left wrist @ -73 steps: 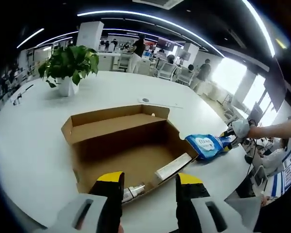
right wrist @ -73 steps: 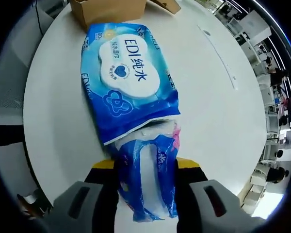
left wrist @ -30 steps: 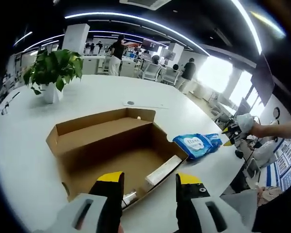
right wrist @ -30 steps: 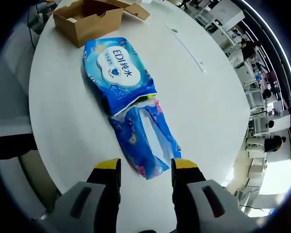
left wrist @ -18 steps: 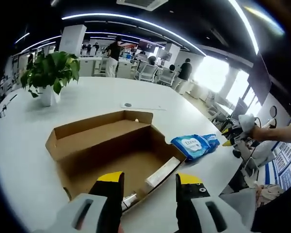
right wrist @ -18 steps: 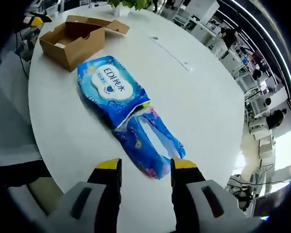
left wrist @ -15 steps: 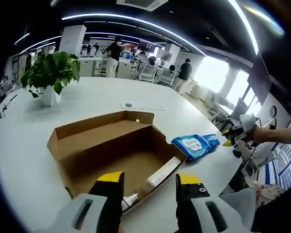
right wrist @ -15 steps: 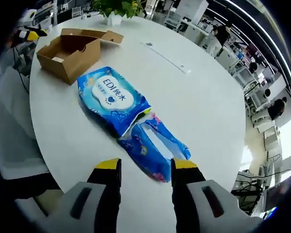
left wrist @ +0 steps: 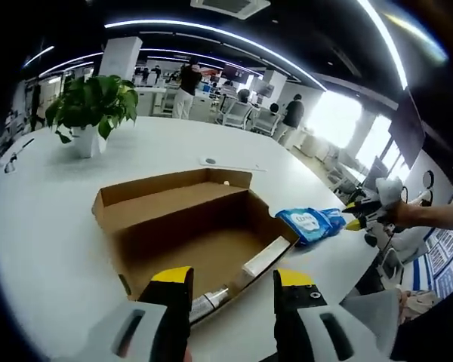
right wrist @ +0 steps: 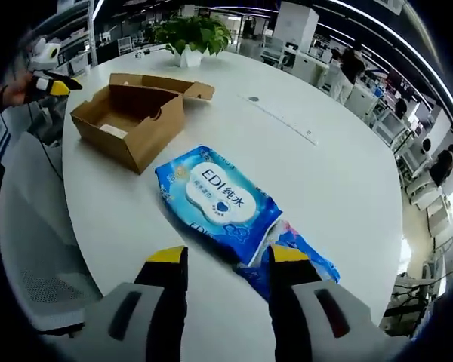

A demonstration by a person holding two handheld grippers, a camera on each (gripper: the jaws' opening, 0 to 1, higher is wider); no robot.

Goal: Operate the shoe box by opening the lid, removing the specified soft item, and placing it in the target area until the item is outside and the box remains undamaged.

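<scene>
The open cardboard shoe box (left wrist: 189, 226) lies on the white table, its lid folded back on the far side. Inside it I see a white flat item (left wrist: 269, 256) and a small tube-like thing (left wrist: 208, 300) near the front wall. My left gripper (left wrist: 225, 290) is open just in front of the box. To the box's right lies the blue wet-wipe pack (left wrist: 305, 225), also seen as the blue pack (right wrist: 217, 197) in the right gripper view. My right gripper (right wrist: 216, 269) hangs open above and short of the pack, holding nothing. The box (right wrist: 129, 111) sits beyond it.
A potted plant (left wrist: 90, 109) stands at the far left of the round white table (left wrist: 38, 226). A grey strip (right wrist: 281, 119) lies on the tabletop past the pack. The table's edge runs close beneath both grippers. Office desks, chairs and several people fill the background.
My right gripper let go of the wipe pack's blue tail and drew back and up, leaving the pack lying flat on the table. The left gripper barely shifted.
</scene>
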